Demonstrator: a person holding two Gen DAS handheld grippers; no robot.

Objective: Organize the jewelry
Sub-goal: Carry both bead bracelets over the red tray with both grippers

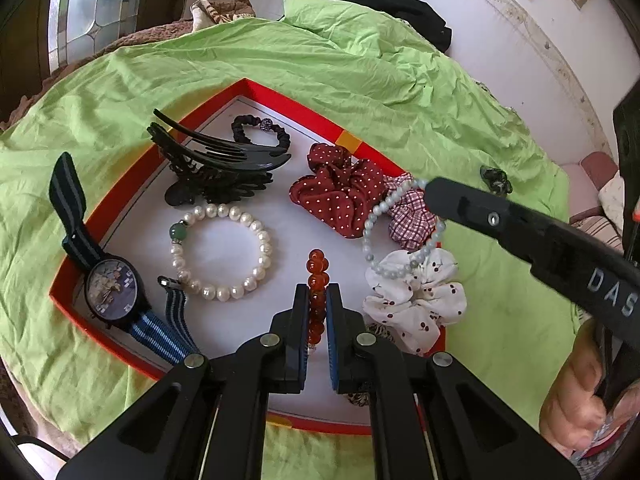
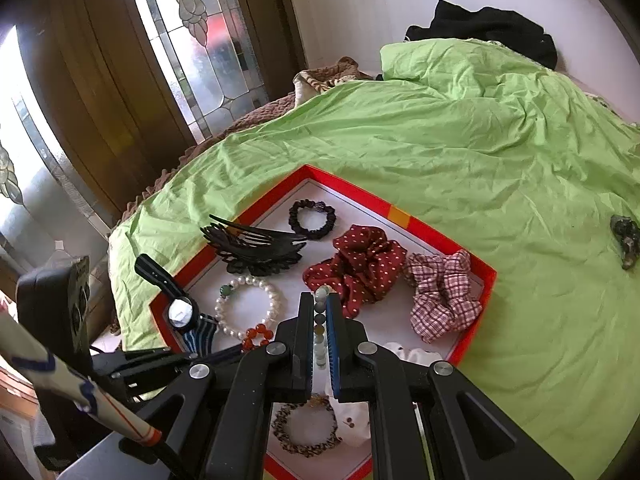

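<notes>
A crumpled green sheet (image 1: pixel 360 80) covers the surface and fills most of both views. In the right wrist view, a dark wooden door with leaded glass (image 2: pixel 192 40) stands at the upper left and a white wall runs along the top. A black garment (image 2: pixel 488 28) lies at the sheet's far edge, top right, and a small dark clip (image 2: pixel 626 240) sits alone on the sheet at the right edge.

A red-rimmed tray (image 1: pixel 280 94) with a white floor lies at the centre of both views, one corner pointing away. The sheet to its right is broad and bare; the left side ends near the door.

In the tray, in the left wrist view, lie a black hair claw (image 1: pixel 216 172) and a black hair tie (image 1: pixel 260 130) toward the top, a striped-strap watch (image 1: pixel 112 286) over the left rim, a pearl bracelet (image 1: pixel 222 252) in the middle, a red dotted scrunchie (image 1: pixel 340 192), a plaid scrunchie (image 1: pixel 412 220) and a white cherry-print scrunchie (image 1: pixel 416 300) to the right. A leopard-print tie (image 2: pixel 304 428) shows at the bottom of the right wrist view.

The left gripper (image 1: pixel 318 292), at bottom centre, is pinched on an amber bead bracelet (image 1: pixel 318 280), which stands up between its fingers over the tray floor. The right gripper (image 2: pixel 320 300) is pressed together on a pale bead bracelet (image 1: pixel 396 236), whose loop hangs above the white scrunchie at centre right of the left wrist view. A hand (image 1: pixel 576 392) grips its handle at lower right.
</notes>
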